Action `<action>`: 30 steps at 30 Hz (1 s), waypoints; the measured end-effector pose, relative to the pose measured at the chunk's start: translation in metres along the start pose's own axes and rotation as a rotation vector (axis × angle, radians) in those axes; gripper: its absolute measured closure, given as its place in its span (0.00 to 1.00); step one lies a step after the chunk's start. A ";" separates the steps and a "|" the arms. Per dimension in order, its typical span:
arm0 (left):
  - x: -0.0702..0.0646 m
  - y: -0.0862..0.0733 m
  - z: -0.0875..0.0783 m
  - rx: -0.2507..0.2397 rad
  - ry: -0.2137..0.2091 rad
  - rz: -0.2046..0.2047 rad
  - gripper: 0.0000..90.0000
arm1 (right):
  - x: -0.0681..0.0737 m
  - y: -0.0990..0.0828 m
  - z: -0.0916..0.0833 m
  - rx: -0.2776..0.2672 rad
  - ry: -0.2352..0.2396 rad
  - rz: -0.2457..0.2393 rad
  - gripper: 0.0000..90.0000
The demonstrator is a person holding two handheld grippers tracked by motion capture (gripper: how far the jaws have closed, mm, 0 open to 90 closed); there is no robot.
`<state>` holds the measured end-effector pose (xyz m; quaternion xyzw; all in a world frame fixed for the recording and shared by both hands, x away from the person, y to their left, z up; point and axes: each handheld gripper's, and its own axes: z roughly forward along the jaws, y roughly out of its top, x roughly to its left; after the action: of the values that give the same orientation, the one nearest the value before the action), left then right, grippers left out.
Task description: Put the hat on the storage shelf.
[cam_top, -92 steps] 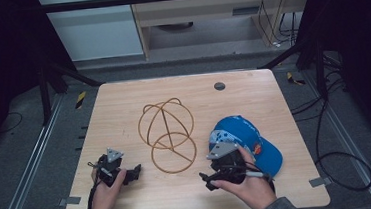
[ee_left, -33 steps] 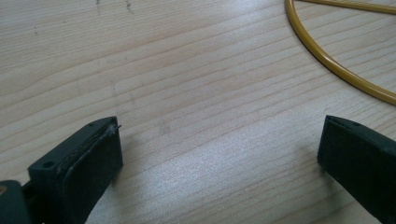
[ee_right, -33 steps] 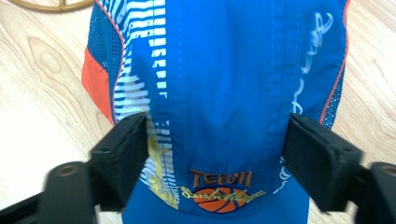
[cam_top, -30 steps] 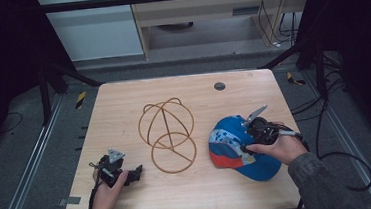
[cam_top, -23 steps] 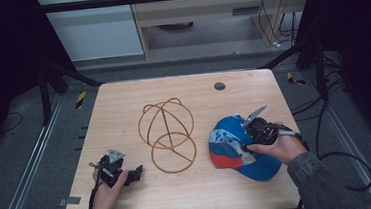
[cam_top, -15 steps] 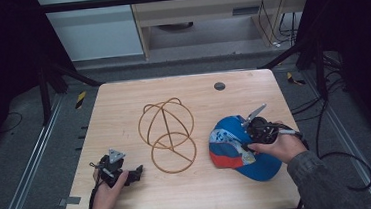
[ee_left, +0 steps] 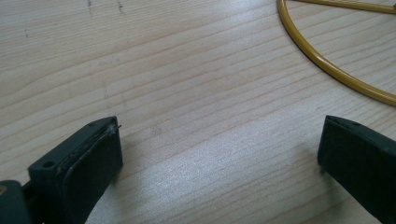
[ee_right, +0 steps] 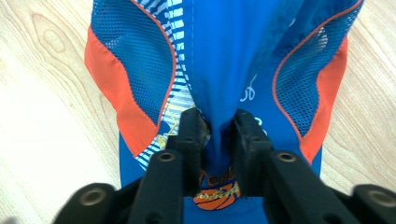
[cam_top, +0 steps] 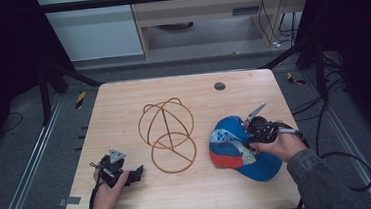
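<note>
Your right gripper point(cam_top: 250, 135) sits on the cap point(cam_top: 237, 148), which lies on the right half of the bench point(cam_top: 122, 97), its brim toward you and the crown toward the wire frame point(cam_top: 168, 133). In the right gripper view the two black jaws have just been closing and now pinch a fold of the blue cloth point(ee_right: 217, 93) at the front of the crown, just above the printed badge point(ee_right: 217, 186); the fabric bunches up between the pads and the orange-trimmed mesh panels point(ee_right: 135, 60) spread out on either side. Your right hand point(cam_top: 277, 145) rests over the cap's near edge.

Your left gripper point(cam_top: 137, 172) lies low at the near left of the bench, well apart from the cap, held in your left hand point(cam_top: 110, 183). Its jaws stand wide apart with nothing between them; in the left gripper view bare wood shows between the pads point(ee_left: 95, 156), and the yellow ring of the frame point(ee_left: 327, 65) curves past the upper right, clear of the far jaw.

The frame stands between the two grippers, near the middle of the bench, its base ring flat on the wood. A small dark disc point(cam_top: 219, 86) sits toward the far edge.
</note>
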<state>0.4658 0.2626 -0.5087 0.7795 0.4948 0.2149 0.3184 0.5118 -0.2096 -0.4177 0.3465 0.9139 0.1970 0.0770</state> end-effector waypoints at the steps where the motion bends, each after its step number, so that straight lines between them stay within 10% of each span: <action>1: 0.000 0.000 0.000 0.000 0.000 0.000 0.00 | 0.000 0.000 0.000 0.003 0.003 0.002 0.86; 30: -0.001 0.000 0.000 -0.002 -0.008 0.006 0.00 | -0.005 0.025 -0.054 0.011 0.012 -0.031 0.99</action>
<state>0.4654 0.2614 -0.5089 0.7815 0.4909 0.2135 0.3205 0.5156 -0.2125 -0.3583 0.3316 0.9206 0.1929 0.0728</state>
